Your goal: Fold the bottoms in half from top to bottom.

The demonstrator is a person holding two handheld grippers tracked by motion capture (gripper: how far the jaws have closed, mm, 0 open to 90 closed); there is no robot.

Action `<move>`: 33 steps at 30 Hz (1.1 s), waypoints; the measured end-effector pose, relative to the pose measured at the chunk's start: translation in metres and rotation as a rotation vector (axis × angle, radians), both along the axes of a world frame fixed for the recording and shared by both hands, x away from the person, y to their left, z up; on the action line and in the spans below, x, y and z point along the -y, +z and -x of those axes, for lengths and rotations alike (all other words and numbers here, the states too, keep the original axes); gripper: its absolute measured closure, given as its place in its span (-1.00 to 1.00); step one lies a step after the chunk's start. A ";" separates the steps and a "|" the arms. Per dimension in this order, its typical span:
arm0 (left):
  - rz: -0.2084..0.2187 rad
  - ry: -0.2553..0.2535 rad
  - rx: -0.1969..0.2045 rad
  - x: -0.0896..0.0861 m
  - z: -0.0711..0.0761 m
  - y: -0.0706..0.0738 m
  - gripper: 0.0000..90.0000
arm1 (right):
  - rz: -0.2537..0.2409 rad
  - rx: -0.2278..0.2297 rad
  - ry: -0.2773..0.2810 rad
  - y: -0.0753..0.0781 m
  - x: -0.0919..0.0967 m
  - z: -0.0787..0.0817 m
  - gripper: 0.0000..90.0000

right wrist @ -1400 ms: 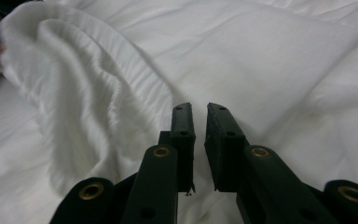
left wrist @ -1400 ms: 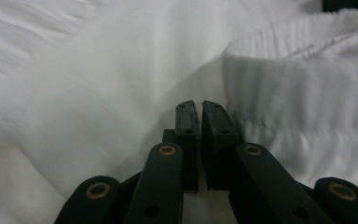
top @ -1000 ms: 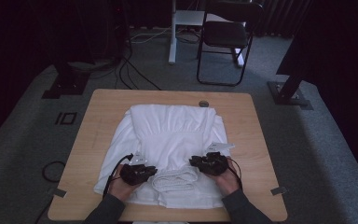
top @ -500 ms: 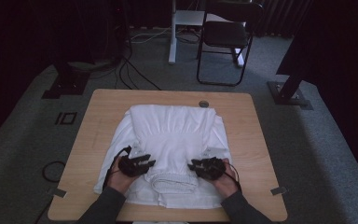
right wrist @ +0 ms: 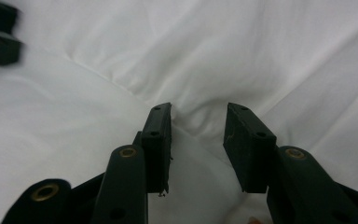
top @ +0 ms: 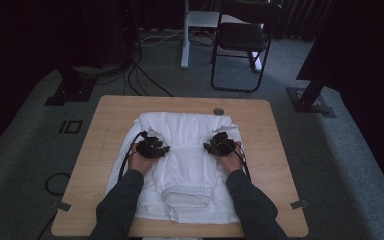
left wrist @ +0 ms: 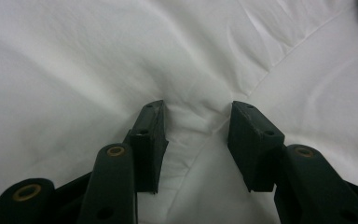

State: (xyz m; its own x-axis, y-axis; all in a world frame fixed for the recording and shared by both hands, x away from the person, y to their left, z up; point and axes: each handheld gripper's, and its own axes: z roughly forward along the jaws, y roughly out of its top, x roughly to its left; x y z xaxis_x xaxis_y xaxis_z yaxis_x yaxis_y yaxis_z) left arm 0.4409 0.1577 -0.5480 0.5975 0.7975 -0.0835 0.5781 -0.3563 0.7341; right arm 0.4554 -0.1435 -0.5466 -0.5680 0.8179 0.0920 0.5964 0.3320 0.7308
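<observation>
High view: both tools, left tool (top: 152, 146) and right tool (top: 221, 145), just opening, press cloth (top: 187, 165); pinch matching folds evenly at 12 o'clock.

One camera hangs high behind the person, looking forward and down on the whole bench (top: 105, 150), a chair (top: 242, 37) standing beyond at twelve o'clock. Two more ride the tools, each pressed close over the white garment (top: 187, 145). The left tool (left wrist: 196, 121) sees its partner at two o'clock; the right tool (right wrist: 198, 122) sees the other at ten o'clock. All three views share the cloth.
</observation>
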 end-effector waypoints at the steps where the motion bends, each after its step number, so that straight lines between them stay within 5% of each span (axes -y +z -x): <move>1: 0.025 0.009 -0.008 -0.003 0.002 -0.001 0.25 | -0.003 -0.009 -0.005 -0.005 0.001 0.001 0.35; 6: 0.043 -0.007 -0.017 -0.004 0.028 -0.003 0.25 | -0.013 0.019 0.026 -0.008 0.008 0.023 0.36; 14: 0.063 -0.011 0.001 0.005 0.091 -0.008 0.25 | 0.003 0.033 0.088 -0.011 0.020 0.069 0.36; 18: 0.022 -0.037 -0.007 0.006 0.099 0.001 0.23 | -0.009 0.046 0.107 -0.013 0.025 0.081 0.36; 21: -0.040 0.019 0.074 -0.004 0.088 0.020 0.14 | -0.031 0.034 0.101 -0.013 0.026 0.080 0.36; 24: -0.027 0.137 0.123 -0.027 0.063 0.042 -0.01 | -0.037 0.037 0.103 -0.014 0.027 0.080 0.37; 28: -0.027 0.254 0.088 -0.053 0.021 0.050 -0.38 | -0.041 0.042 0.099 -0.015 0.027 0.081 0.36; 33: -0.033 0.317 0.019 -0.064 -0.016 0.027 -0.60 | -0.044 0.045 0.098 -0.015 0.027 0.081 0.36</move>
